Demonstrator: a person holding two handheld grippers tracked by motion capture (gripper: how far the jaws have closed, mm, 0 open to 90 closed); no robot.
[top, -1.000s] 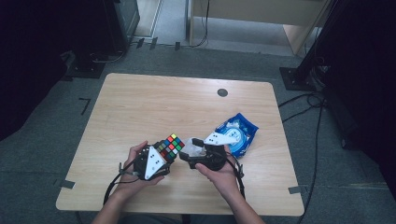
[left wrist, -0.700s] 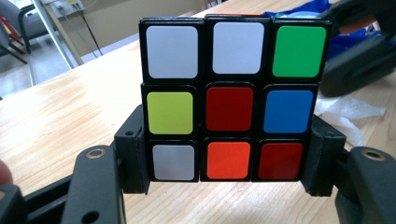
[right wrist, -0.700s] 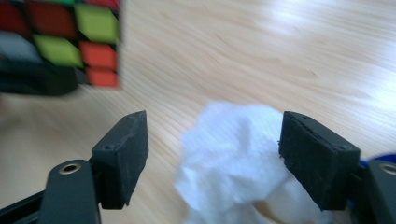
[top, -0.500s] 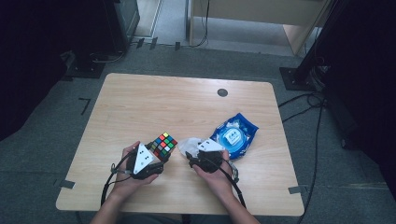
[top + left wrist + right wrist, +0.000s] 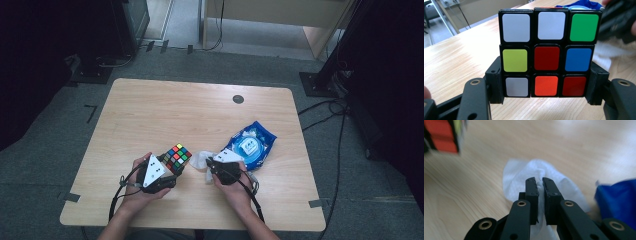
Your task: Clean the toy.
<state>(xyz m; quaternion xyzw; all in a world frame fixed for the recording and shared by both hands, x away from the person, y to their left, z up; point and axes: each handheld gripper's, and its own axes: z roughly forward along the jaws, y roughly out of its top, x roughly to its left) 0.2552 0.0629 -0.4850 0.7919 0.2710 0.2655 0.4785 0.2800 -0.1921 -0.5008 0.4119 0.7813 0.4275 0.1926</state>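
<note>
The left gripper [image 5: 167, 172] clamps a Rubik's cube [image 5: 177, 158] by its two sides; in the left gripper view the cube [image 5: 547, 52] stands upright between the black pads, its facing side showing white, green, yellow, red, blue and orange stickers. It sits near the front edge of the wooden table [image 5: 165, 112], in much the same spot as half a second ago, and slightly nearer the person than a second ago.

The right gripper [image 5: 212, 167] has changed more. A second ago its jaws stood wide beside the cube; they have just been closing and now pinch a fold of a white wet wipe [image 5: 201, 160], which lies on the table just right of the cube. In the right gripper view the pads nearly meet, with the bunched wipe [image 5: 540, 181] squeezed between them. The hand has also come lower toward the tabletop.

The blue wipe packet [image 5: 252, 146] lies just beyond the right hand, unmoved.
</note>
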